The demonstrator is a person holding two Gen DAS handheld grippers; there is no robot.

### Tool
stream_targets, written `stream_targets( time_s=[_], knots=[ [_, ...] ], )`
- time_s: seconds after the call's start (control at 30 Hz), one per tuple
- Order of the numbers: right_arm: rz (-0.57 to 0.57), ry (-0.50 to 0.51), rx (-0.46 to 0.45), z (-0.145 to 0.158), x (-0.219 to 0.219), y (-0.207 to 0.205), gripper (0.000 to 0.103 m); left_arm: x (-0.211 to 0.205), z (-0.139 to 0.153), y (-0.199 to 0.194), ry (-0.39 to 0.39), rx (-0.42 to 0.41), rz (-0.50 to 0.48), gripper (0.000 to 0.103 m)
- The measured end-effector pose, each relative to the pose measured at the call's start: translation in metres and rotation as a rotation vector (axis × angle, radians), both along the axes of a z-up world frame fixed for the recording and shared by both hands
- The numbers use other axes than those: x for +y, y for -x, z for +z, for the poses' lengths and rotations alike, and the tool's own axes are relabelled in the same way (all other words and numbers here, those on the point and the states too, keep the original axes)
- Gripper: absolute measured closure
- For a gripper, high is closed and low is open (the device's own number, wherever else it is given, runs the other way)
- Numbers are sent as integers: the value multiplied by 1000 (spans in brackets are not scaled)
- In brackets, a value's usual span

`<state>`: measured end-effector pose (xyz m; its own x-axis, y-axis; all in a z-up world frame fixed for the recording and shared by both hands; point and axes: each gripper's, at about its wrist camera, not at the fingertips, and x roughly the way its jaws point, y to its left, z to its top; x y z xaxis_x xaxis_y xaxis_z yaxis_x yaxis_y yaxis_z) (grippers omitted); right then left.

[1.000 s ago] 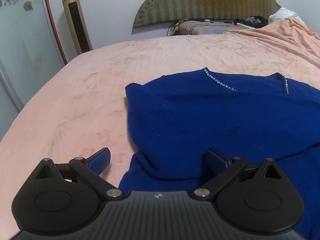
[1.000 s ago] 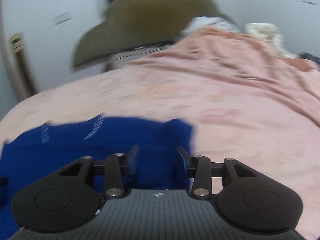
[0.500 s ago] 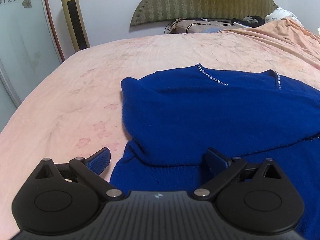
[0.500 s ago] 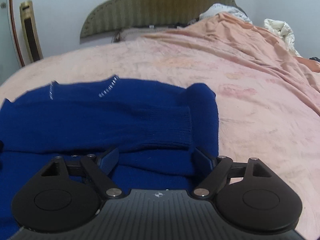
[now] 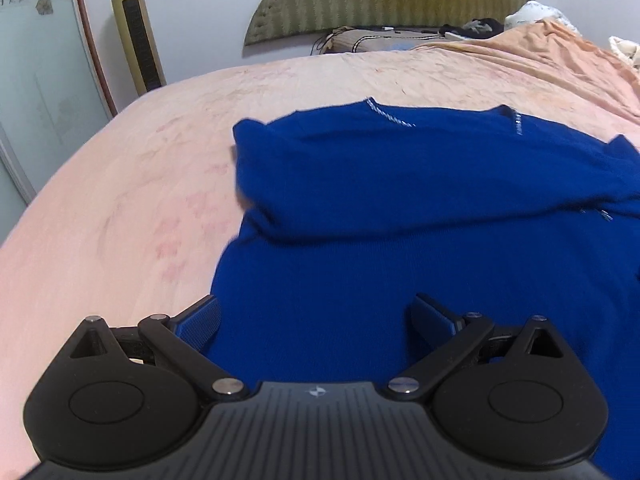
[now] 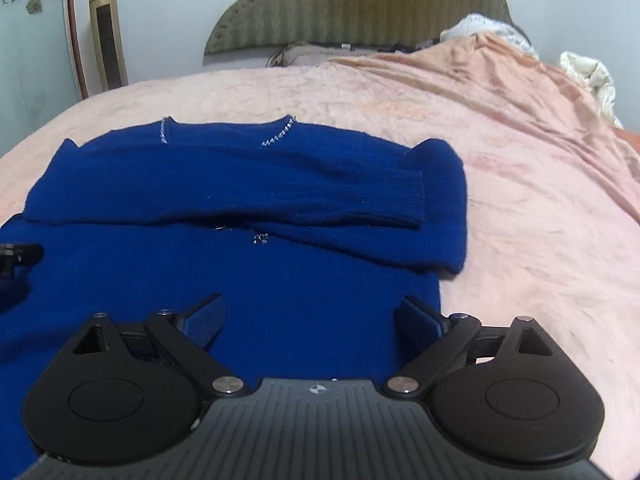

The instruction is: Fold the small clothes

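Both the left gripper (image 5: 316, 320) and right gripper (image 6: 310, 316) hung with jaws wide and empty, the right's just opened, over the blue sweater (image 6: 248, 216) on the bed (image 6: 520, 208), probably lining up the hem fold.

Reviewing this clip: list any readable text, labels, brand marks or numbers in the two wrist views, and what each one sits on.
No readable words or numbers in either view.
Left gripper body: a small pinwheel emblem, no lettering.
Right gripper body: the same emblem, no lettering.
Gold tower fan: top display panel too blurred to read.
Blue sweater: beaded neckline trim only, no label showing.
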<state>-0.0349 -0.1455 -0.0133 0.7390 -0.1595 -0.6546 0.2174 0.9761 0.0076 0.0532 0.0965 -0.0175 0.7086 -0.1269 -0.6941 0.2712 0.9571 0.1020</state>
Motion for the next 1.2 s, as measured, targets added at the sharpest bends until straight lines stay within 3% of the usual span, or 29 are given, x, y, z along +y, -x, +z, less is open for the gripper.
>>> stream_targets(
  time_s=[0.23,0.4,0.5,0.57,0.63,0.77,1.03,1.2],
  knots=[
    [-38,85,-43,-1,4,35,5,25,1,34,36,1,-3,1],
    [8,-127,-111,-1,-3,51,4,30,3,41,80,27,19,1],
    [14,-8,-94,1,5,53,8,26,10,49,85,18,-18,1],
    [6,111,-65,5,8,54,8,23,13,54,68,-8,-45,1],
    [-24,166,-47,8,6,55,6,22,10,54,48,-18,-42,1],
    [-5,44,-22,4,-2,56,7,31,4,49,93,39,-15,1],
    [-34,81,-85,16,3,85,7,63,9,51,132,37,7,1],
    [-33,-41,-132,28,-4,102,6,89,6,55,193,77,-1,1]
  ],
)
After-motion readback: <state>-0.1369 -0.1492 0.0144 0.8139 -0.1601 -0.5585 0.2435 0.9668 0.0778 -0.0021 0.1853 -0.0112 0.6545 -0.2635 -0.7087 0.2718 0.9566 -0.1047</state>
